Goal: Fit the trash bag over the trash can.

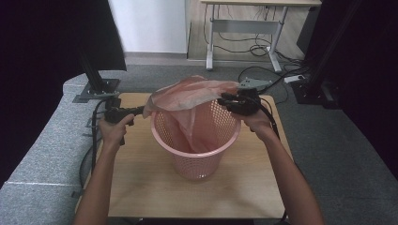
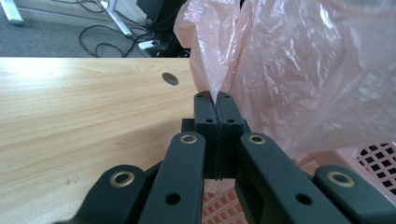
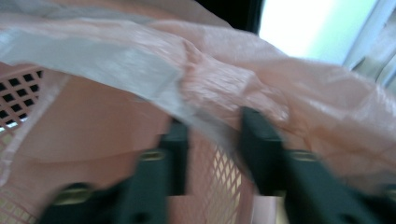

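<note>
Two claws stretch a pink plastic bag over a pink basket on the tabletop: left claw clenched on its edge, right claw spread apart around the film.

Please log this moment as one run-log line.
left tongs: shut on thin pink plastic bag | right tongs: open at bag | pink mesh basket: upright
</note>
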Demonstrator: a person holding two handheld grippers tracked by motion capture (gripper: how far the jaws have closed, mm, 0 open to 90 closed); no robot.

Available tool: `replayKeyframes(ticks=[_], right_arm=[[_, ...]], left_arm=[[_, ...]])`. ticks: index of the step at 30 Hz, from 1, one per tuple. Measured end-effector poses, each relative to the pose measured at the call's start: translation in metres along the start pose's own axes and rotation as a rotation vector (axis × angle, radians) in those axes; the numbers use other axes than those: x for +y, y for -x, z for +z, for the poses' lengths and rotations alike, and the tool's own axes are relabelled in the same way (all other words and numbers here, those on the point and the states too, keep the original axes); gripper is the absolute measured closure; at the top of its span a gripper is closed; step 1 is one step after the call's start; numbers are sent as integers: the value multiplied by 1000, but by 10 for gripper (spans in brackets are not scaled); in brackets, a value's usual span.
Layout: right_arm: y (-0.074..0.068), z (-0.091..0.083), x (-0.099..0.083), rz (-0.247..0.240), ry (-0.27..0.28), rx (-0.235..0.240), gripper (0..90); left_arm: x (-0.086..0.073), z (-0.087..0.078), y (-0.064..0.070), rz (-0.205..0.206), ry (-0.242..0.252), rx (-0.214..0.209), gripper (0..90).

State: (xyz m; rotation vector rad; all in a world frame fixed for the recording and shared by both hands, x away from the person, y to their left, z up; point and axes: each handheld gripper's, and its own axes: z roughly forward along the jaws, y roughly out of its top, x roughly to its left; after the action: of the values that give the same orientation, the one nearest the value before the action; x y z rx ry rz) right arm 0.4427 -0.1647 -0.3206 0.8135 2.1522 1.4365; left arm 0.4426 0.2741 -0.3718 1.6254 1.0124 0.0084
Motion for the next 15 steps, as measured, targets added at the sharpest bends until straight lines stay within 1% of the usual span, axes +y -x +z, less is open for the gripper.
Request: replayKeyframes(ticks=[1, 2, 4, 5, 7, 8, 10, 11, 12, 13, 14, 15], right_arm=[[-1, -4, 0, -5, 15, 4, 857], [-3, -8, 0, -7, 27, 15, 881], [-9, -21, 0, -17, 28, 46, 887], [-12, -28, -1, -28, 22, 57, 887], [-20, -42, -4, -23, 17, 74, 887], [-26, -53, -7, -26, 17, 101, 883], [-38, -70, -12, -29, 15, 103, 882], [-42, -77, -15, -25, 18, 119, 892], [-49, -87, -21, -19, 21, 152, 894], [-55, -94, -26, -19, 18, 161, 895], [-61, -101, -31, -29, 16, 176, 895], [-66, -105, -36, -50, 21, 181, 896]], left_arm=[[0, -1, 0, 1, 2, -1, 893], [-1, -3, 1, 4, 5, -2, 893], [-1, -5, 2, 8, 10, -6, 893], [-2, -7, 3, 9, 16, -15, 893], [-2, -10, 6, 20, 27, -25, 893], [-3, -11, 8, 29, 34, -26, 894], [-4, -12, 12, 38, 38, -19, 894], [-7, -13, 14, 42, 41, -29, 894], [-9, -13, 16, 43, 42, -45, 894], [-10, -14, 18, 49, 41, -47, 894], [-12, -15, 20, 58, 42, -49, 894], [-12, -16, 21, 61, 43, -56, 894]])
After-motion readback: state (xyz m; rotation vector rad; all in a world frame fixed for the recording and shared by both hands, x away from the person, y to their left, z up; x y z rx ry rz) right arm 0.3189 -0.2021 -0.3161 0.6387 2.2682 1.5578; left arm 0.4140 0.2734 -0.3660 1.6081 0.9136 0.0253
